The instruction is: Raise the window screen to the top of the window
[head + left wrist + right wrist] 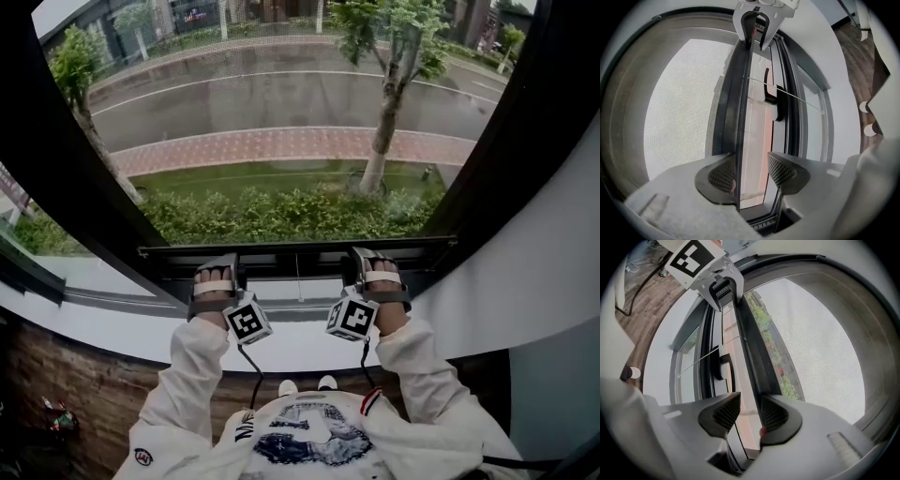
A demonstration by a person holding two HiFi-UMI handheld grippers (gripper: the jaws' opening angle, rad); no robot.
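Window screen (pixel 679 103) sits low, with its bottom bar (pixel 298 251) just above the sill (pixel 94 328), so most of the climb looks undone. The left gripper (pixel 217 267) and right gripper (pixel 373 262) straddle that bar, one on each side of its middle. Each pair of fingers (pixel 723 174) stands spread: the mesh-side finger (pixel 774 416) is against the bar and a gap shows on the other side. Lift both at one pace to keep the bar level, and stay off the mesh.
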